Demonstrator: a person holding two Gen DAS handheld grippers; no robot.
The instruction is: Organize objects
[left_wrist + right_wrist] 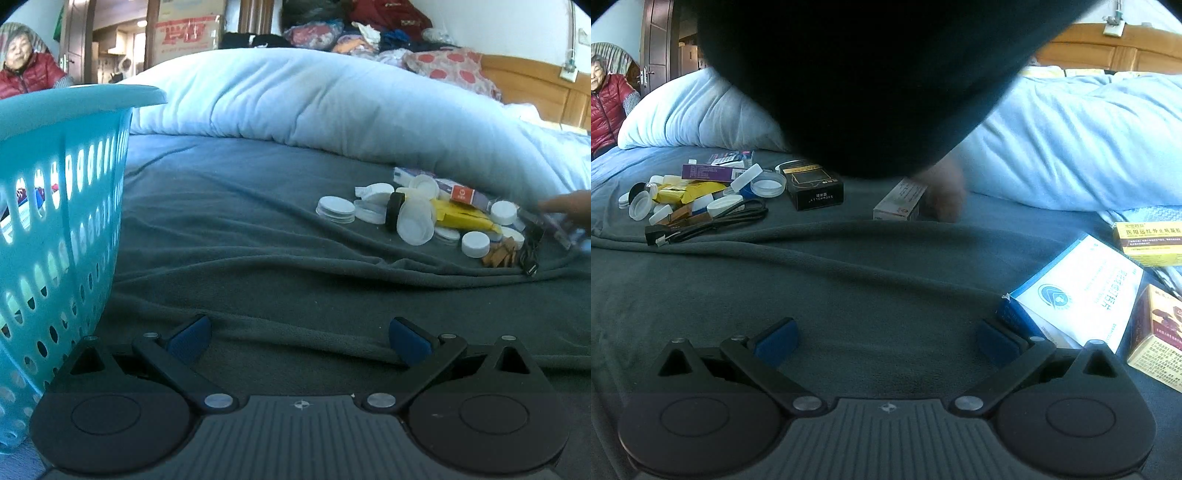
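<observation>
loose white plastic caps (413,218) at right of the left wrist frame: light, stiff, slippery, best pinched across rims; left gripper (299,341) and right gripper (884,339) both spread, empty.

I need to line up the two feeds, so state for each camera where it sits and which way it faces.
Left wrist: on the left gripper, low over the grey blanket, facing the teal basket and clutter pile; only its fingers show.
Right wrist: on the right gripper, facing the black box; a dark sleeve and hand show.
Shared: blanket, pile, blue duvet.
</observation>
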